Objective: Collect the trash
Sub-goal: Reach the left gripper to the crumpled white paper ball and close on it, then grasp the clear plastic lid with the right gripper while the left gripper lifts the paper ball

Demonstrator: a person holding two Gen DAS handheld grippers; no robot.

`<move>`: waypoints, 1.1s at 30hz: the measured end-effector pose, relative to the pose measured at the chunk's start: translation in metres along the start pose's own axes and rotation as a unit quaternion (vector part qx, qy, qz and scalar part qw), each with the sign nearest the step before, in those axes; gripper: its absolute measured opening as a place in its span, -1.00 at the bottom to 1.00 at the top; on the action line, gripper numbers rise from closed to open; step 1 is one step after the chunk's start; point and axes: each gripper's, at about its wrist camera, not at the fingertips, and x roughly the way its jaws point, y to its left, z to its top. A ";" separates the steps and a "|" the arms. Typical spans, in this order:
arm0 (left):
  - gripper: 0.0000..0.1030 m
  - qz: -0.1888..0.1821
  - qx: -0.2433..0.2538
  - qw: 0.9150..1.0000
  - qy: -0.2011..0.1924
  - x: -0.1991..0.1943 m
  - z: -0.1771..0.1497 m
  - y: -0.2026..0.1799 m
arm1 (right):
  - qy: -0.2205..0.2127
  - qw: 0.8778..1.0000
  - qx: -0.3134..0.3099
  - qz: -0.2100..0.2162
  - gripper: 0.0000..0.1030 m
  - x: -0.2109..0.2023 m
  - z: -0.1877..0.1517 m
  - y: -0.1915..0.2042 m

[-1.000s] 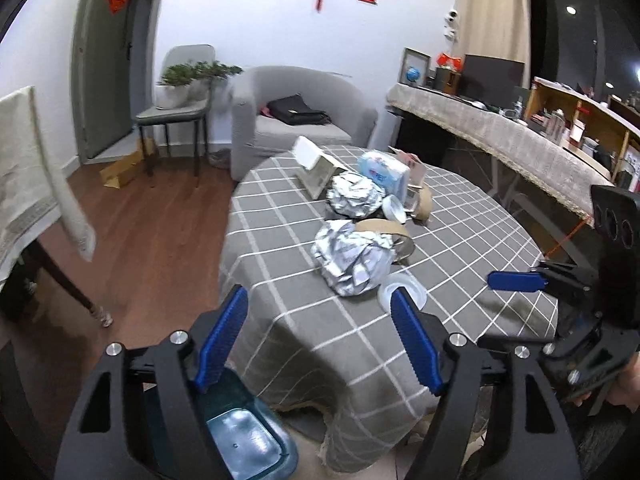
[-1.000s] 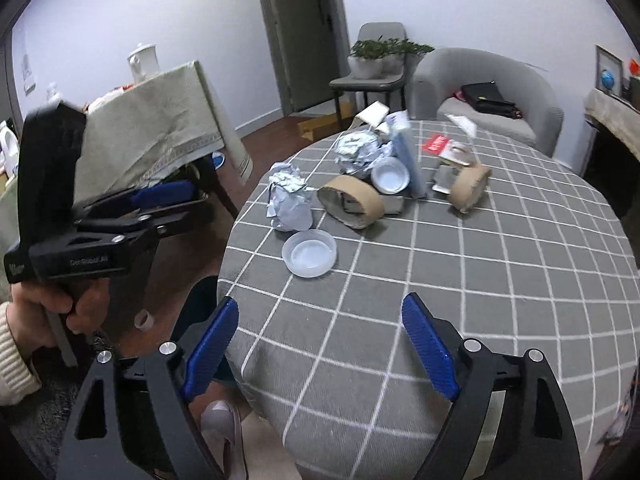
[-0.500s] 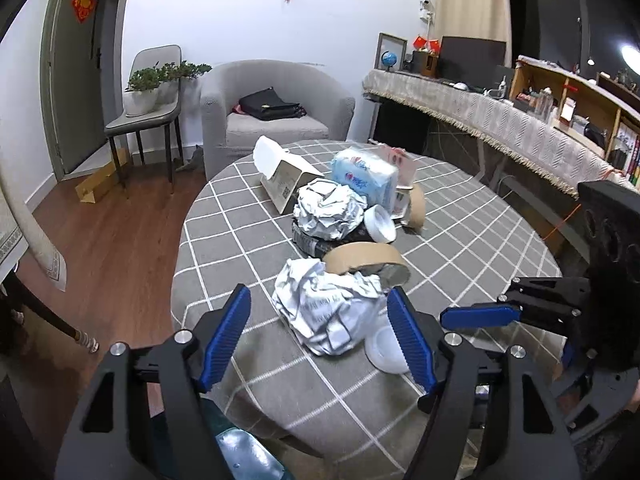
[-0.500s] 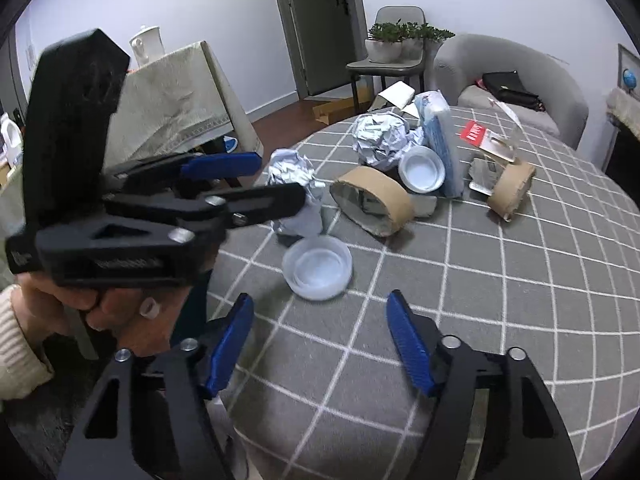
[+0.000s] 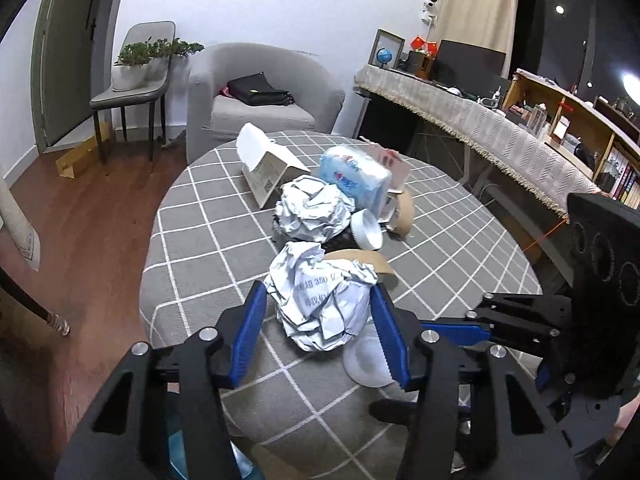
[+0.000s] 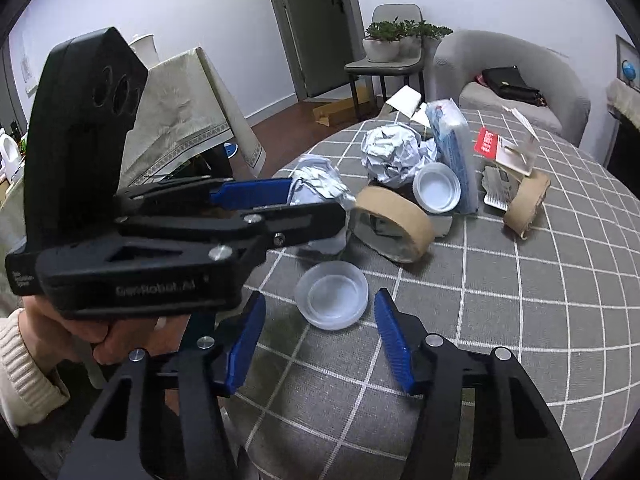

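Trash lies on a round table with a grey checked cloth [image 5: 208,240]. My left gripper [image 5: 320,332] is open, its blue fingers on either side of a crumpled paper ball [image 5: 320,300], with a small gap on each side. The ball also shows in the right wrist view [image 6: 316,184], partly behind the left gripper. My right gripper [image 6: 320,344] is open just short of a clear plastic lid [image 6: 332,294], which also shows under the left gripper's right finger [image 5: 366,364].
Further back lie a second paper ball [image 5: 312,212], cardboard tape rings [image 6: 394,224], a white cap [image 6: 436,186], a blue tissue pack [image 5: 356,174], an open white box [image 5: 268,168] and a red-labelled package [image 6: 506,148]. An armchair [image 5: 260,96] and chair [image 5: 132,84] stand behind.
Both grippers moved forward over the table. The left gripper's fingers now bracket the near paper ball. The right gripper came up to the clear lid.
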 end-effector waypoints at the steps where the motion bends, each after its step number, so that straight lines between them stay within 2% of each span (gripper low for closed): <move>1: 0.07 0.001 0.001 1.000 -0.002 0.000 0.000 -0.002 | 0.001 1.000 0.000 -0.003 0.12 0.001 0.000 0.001; 3: 0.00 0.001 0.000 1.000 -0.010 -0.005 0.002 -0.004 | 0.004 1.000 0.003 -0.003 0.12 0.005 0.002 0.000; 4: -0.18 0.001 -0.002 1.000 -0.013 -0.007 0.002 -0.003 | 0.005 1.000 0.002 -0.005 0.12 0.006 0.002 0.001; 5: -0.22 0.001 -0.003 1.000 -0.012 -0.007 0.003 -0.003 | 0.006 1.000 0.001 -0.006 0.12 0.006 0.002 0.001; 10: -0.33 0.000 -0.004 1.000 -0.004 -0.008 0.001 0.001 | 0.008 1.000 0.001 -0.017 0.12 0.011 0.003 0.002; 13: -0.26 -0.006 -0.007 1.000 0.006 -0.006 -0.002 0.004 | 0.008 1.000 0.003 -0.023 0.12 0.012 0.003 0.002; 15: 0.10 -0.013 -0.022 1.000 0.011 -0.004 -0.003 0.009 | 0.009 1.000 0.001 -0.028 0.12 0.013 0.002 0.003; 21: 0.23 -0.033 -0.032 0.999 0.004 -0.004 -0.003 0.010 | 0.004 1.000 0.017 -0.019 0.12 0.013 0.003 -0.001; 23: 0.24 -0.040 -0.037 0.998 0.008 0.001 -0.002 0.007 | 0.003 1.000 0.023 -0.014 0.12 0.012 0.002 -0.003; 31: 0.27 -0.025 -0.031 0.999 0.033 0.018 -0.004 0.001 | 0.002 1.000 0.019 -0.021 0.12 0.013 0.002 0.001; 32: 0.22 -0.025 -0.032 0.998 0.039 0.020 -0.005 0.002 | 0.002 1.000 0.019 -0.021 0.12 0.013 0.002 0.001; 33: 0.05 -0.025 -0.034 0.998 0.042 0.021 -0.005 0.003 | 0.002 1.000 0.019 -0.021 0.12 0.013 0.002 0.001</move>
